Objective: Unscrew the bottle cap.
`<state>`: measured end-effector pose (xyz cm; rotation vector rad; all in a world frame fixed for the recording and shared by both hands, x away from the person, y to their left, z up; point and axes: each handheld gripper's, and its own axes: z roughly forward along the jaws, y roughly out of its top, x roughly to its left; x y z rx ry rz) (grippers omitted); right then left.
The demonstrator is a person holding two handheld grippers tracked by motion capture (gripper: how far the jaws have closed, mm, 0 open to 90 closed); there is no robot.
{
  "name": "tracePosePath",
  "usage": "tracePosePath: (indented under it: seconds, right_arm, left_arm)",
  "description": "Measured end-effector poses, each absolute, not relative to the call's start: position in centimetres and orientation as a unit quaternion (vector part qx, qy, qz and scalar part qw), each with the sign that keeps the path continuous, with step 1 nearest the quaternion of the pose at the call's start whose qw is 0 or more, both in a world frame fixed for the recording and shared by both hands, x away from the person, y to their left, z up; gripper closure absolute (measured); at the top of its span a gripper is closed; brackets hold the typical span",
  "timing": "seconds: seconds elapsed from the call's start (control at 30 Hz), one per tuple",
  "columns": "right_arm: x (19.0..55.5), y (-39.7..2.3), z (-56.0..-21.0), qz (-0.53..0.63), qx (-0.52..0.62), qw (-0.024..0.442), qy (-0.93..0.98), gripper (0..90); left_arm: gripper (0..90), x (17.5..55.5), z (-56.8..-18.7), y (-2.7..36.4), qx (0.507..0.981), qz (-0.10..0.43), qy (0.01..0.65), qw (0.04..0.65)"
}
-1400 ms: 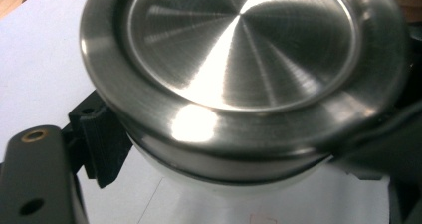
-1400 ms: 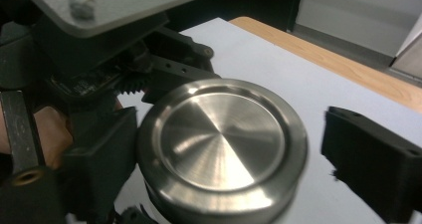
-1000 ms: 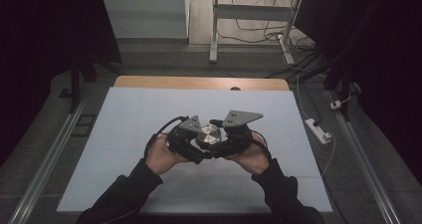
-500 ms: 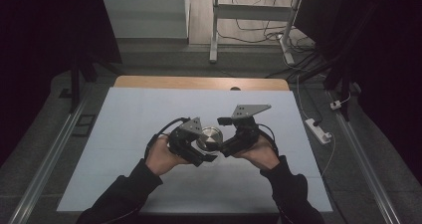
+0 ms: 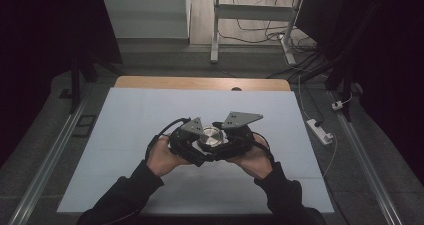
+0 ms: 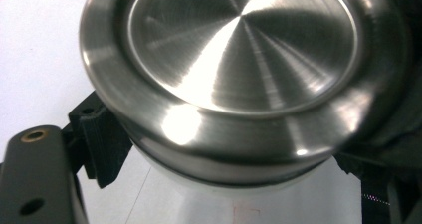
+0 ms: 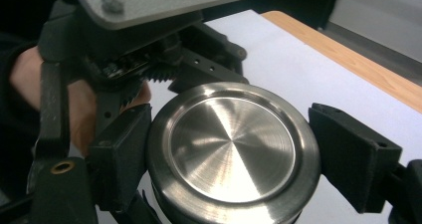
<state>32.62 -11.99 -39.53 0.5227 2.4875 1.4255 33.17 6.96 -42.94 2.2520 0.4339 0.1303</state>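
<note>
High view, left to right: a person's left hand [image 5: 162, 157] steadies the left claw [image 5: 196, 149], clenched low on the pale body of a jar [image 5: 211, 139] held just above the middle of the white tabletop [image 5: 125, 115]. To its right, the right claw [image 5: 224, 146] is clamped on the jar's steel lid [image 7: 231, 149], with the right hand [image 5: 255, 160] behind it. Half a second ago that right hand sat a little farther out to the right. It has since drawn back in, and its jaws have just been closing with the lid between them. In the right gripper view the black pads [image 7: 122, 154] now press against the lid's rim on both sides. The left gripper view looks up close at the brushed lid and, beneath it, the pale body in that claw's grip. The fresh bite looks like a regrip between turns, a sign the lid is being unscrewed in stages and is not yet off. By count: one jar, one lid still seated on it, two claws, two hands, and two grey three-cornered plates [image 5: 241, 119], one riding on each claw.
</note>
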Motion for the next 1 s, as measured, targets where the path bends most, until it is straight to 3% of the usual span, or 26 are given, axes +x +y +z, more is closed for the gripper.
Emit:
tracePosePath:
  seconds: [0.23, 1.0]
  right_arm:
    - [33.3, -12.8, -39.8, 0.491, 0.155, 0.078, 0.854, 19.3]
    - [33.0, -14.2, -38.7, 0.498, 0.120, 0.072, 0.856, 19.4]
  left_arm:
    - [15.6, 33.0, -43.1, 6.6, 0.900, 0.053, 0.156, 0.404]
    - [15.7, 32.5, -42.2, 6.9, 0.898, 0.056, 0.146, 0.411]
